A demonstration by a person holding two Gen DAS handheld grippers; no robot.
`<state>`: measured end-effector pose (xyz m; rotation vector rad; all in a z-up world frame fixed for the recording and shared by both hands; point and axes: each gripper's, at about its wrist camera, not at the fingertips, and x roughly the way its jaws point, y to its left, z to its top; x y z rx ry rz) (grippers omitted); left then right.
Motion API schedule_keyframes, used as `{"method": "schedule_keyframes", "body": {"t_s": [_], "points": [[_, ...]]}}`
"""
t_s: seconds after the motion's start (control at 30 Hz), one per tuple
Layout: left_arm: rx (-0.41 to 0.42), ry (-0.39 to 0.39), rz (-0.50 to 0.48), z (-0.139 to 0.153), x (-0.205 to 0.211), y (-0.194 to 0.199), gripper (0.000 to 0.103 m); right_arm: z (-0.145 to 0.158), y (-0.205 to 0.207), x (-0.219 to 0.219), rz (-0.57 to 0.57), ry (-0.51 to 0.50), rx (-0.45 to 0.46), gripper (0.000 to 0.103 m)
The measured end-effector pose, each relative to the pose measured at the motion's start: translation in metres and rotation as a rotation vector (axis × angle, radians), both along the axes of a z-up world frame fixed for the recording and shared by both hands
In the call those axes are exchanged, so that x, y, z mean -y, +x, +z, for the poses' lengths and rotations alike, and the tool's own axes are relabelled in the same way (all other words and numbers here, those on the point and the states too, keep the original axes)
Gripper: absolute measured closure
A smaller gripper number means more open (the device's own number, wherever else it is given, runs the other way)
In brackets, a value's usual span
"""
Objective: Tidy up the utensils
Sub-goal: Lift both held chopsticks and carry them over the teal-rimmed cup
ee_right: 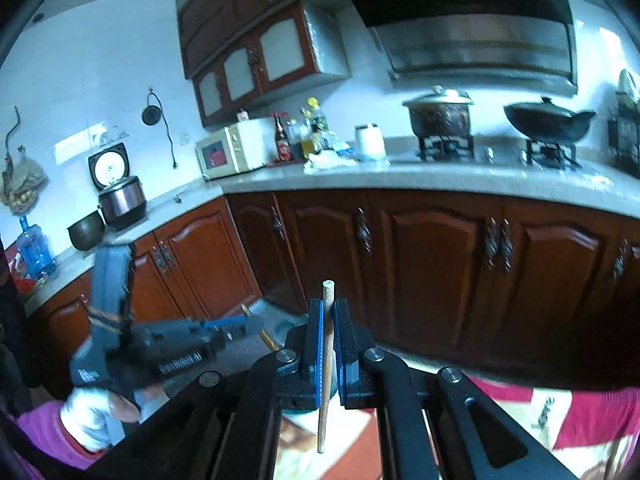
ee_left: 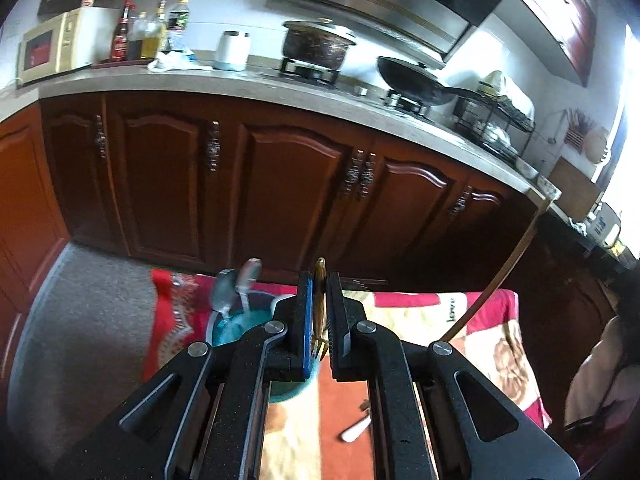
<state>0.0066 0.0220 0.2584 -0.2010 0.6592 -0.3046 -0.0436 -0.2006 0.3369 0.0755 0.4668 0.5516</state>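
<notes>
My left gripper [ee_left: 320,280] is shut on a wooden-handled fork [ee_left: 320,308], handle end up and tines toward the camera. Just below it stands a teal cup [ee_left: 228,330] holding a metal spoon [ee_left: 224,292] and a white spoon [ee_left: 248,276]. My right gripper [ee_right: 328,308] is shut on a thin wooden chopstick [ee_right: 326,364] that runs upright between the pads. That chopstick [ee_left: 516,252] shows in the left wrist view as a long slanted stick at the right. In the right wrist view the left gripper [ee_right: 244,322] appears blurred at the left, held by a gloved hand [ee_right: 88,416].
A white-handled utensil [ee_left: 356,432] lies on the red and cream patterned cloth [ee_left: 472,328]. Behind are brown cabinets [ee_left: 280,188] under a grey counter [ee_left: 224,80] with a microwave [ee_left: 52,48], bottles, a pot [ee_left: 316,44] and a wok [ee_left: 416,80]. A person's arm [ee_left: 596,380] is at the right.
</notes>
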Motion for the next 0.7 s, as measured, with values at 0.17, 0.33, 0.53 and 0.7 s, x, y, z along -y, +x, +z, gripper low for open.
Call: {"method": "schedule_keyframes", "body": {"t_s": [0.17, 0.33, 0.53, 0.7], "points": [[-0.014, 0.032, 0.055, -0.007, -0.017, 0.011, 0.098, 0.014, 0.016, -0.022, 0.012, 0.013, 0.024, 0.099], [-0.030, 0.070, 0.090, -0.017, -0.028, 0.020, 0.098, 0.007, 0.035, -0.043, 0.000, 0.019, 0.026, 0.099], [-0.061, 0.095, 0.108, -0.035, -0.035, 0.025, 0.098, -0.015, 0.054, -0.065, -0.015, 0.004, 0.019, 0.099], [-0.089, 0.110, 0.108, -0.050, -0.035, 0.027, 0.098, -0.041, 0.066, -0.076, -0.021, -0.007, -0.017, 0.099]]}}
